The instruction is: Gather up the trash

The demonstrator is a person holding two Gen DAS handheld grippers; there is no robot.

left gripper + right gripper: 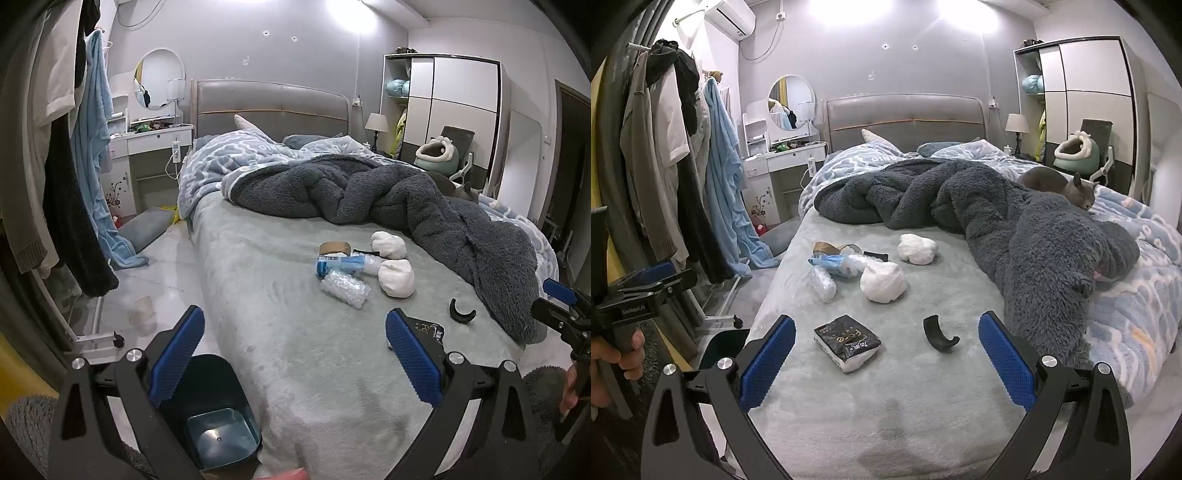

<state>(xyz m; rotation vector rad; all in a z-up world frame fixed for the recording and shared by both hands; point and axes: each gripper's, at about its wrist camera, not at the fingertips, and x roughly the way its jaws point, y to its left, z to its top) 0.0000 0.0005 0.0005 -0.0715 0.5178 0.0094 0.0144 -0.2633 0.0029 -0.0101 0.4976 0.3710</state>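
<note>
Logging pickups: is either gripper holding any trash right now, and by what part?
Nothing is held. The left gripper and right gripper both stand open and empty above the bed.

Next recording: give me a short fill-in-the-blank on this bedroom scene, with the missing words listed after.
1. Both the left gripper and the right gripper have their jaws ____.
2. The trash bin stands on the floor at the foot of the ____.
3. The number of white crumpled paper balls on the bed cover is ____.
4. The grey animal lying beside the dark fleece blanket is a ____.

Missing words: open; bed; two; cat
</note>
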